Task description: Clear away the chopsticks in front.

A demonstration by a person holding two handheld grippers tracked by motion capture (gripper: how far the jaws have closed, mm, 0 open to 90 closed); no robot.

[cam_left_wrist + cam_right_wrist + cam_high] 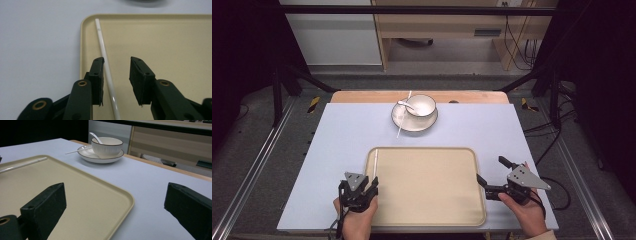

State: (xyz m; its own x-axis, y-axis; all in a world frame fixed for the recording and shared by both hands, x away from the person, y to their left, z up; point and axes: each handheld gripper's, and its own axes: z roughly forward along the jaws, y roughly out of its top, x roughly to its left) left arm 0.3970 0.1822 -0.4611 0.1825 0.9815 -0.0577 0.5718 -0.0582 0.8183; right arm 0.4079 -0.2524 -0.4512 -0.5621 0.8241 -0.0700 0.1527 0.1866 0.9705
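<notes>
Already one thin white chopstick [105, 58] lies in the flat beige plastic tray [432, 200], along its left rim. The left gripper [117, 72] has its jaws apart around it, not clamped. The right gripper [492, 176] is wide apart too, holding nothing, near the right rim. Far away, the round white plate [401, 121] carries a white ceramic bowl [422, 105], a white spoon [405, 104] and a second chopstick [404, 114], probably to bring next.

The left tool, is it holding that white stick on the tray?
No. The left tool is open around the white stick, which lies on the tray between its jaws. The right tool is open and holds nothing.
</notes>
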